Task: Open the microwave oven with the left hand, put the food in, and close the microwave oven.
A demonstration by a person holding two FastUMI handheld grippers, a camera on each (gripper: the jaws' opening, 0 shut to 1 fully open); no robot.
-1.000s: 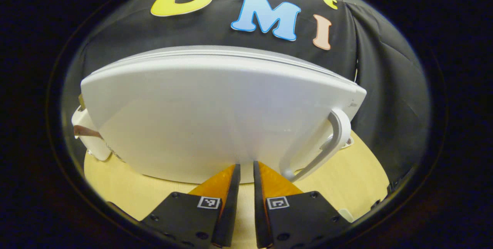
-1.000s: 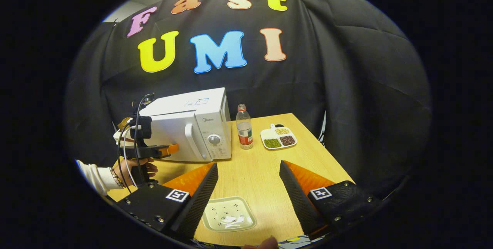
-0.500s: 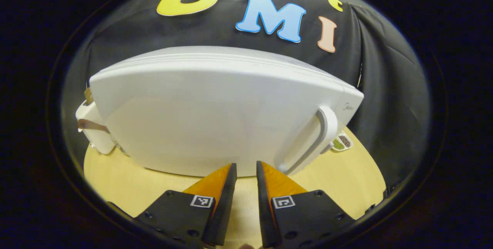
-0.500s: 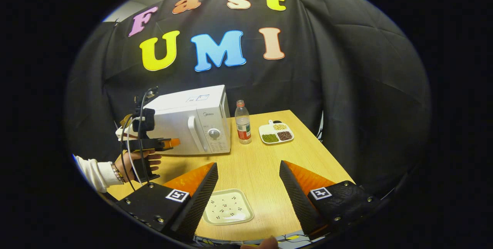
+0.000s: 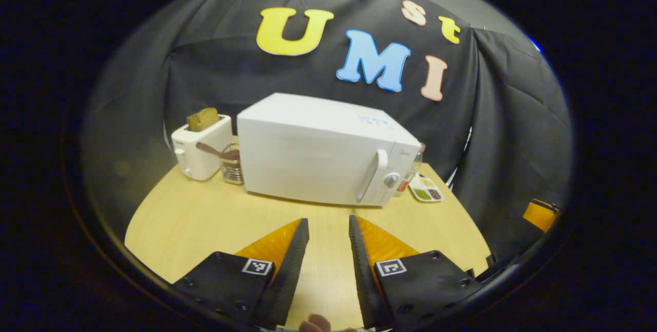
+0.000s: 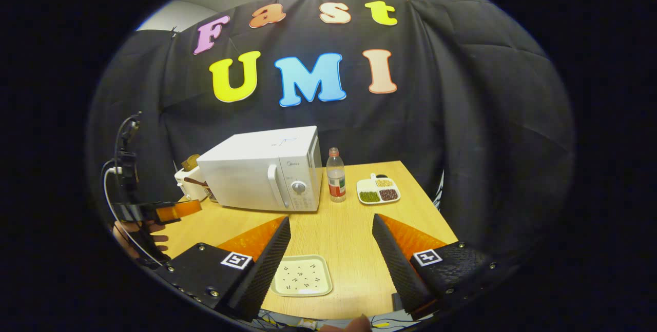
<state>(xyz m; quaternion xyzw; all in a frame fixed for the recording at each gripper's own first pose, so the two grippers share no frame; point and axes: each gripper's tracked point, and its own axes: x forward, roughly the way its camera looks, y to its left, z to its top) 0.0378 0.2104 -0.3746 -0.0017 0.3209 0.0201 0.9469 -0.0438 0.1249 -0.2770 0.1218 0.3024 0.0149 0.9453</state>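
Note:
The white microwave (image 5: pixel 318 152) stands at the back of the wooden table (image 5: pixel 190 224) with its door flush and its handle (image 5: pixel 372 175) at the right. My left gripper (image 5: pixel 328 220) hangs well in front of it, over bare table, open by a narrow gap with nothing between the fingers. In the right gripper view the microwave (image 6: pixel 256 170) is at the centre left. The left gripper (image 6: pixel 179 209) and the hand holding it are at the far left there. My right gripper (image 6: pixel 331 220) is open above a small white square plate (image 6: pixel 302 275) near the front edge.
A white toaster (image 5: pixel 200 147) with bread and a metal cup (image 5: pixel 231 168) stand left of the microwave. A plastic bottle (image 6: pixel 336 175) and a divided dish of beans (image 6: pixel 379 191) sit to its right. The booth's black cloth hangs close behind.
My left gripper has drawn back from the microwave door toward the front of the table, and its fingers have parted a little. The right gripper shifted only slightly.

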